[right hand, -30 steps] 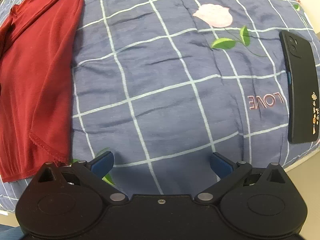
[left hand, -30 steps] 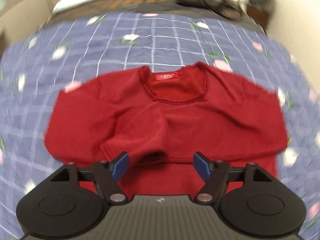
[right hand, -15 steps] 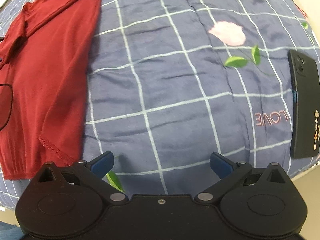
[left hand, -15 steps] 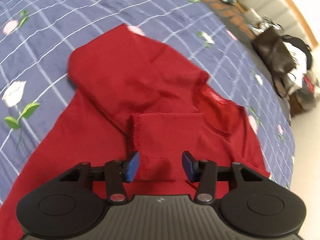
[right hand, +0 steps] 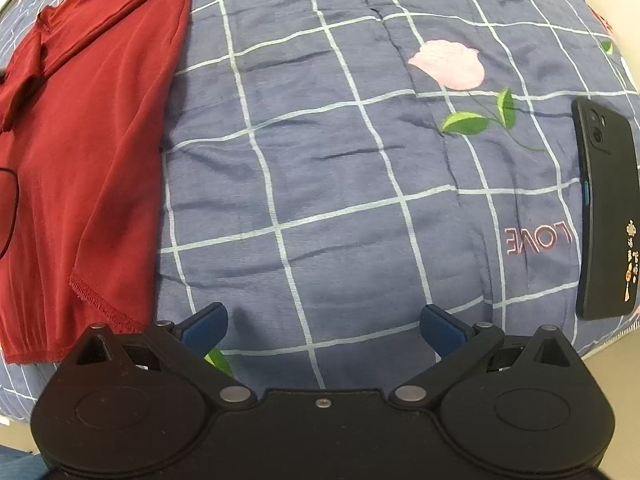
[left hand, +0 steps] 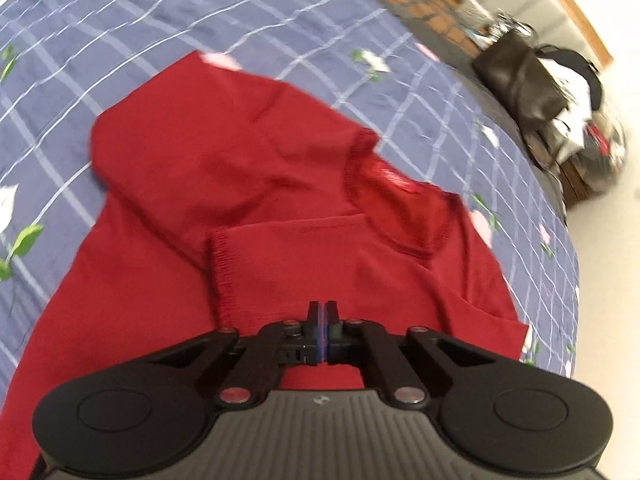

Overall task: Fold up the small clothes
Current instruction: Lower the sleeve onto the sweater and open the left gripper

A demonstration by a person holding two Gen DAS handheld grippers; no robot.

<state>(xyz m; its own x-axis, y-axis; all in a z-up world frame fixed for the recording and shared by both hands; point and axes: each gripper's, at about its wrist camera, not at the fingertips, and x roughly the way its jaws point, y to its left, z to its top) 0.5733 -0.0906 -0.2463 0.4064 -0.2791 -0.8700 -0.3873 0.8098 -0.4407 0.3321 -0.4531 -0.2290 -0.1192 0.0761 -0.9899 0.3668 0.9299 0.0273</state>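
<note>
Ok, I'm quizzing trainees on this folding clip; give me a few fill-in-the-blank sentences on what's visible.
The left hand-held gripper is ____ over the red sweater.
The right hand-held gripper is ____, over bare quilt.
A ____ phone lies camera-side up on the quilt.
One sweater sleeve is folded ____ the chest.

Missing: shut; open; black; across

blue checked bedspread [right hand: 340,168] carries red top [left hand: 248,200], phone [right hand: 608,216].

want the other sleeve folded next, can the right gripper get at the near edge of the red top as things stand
Probably yes. The right gripper is open and holds nothing, and the red top lies flat just to its left on the bedspread, with nothing between them. The phone lies off on the other side.
</note>
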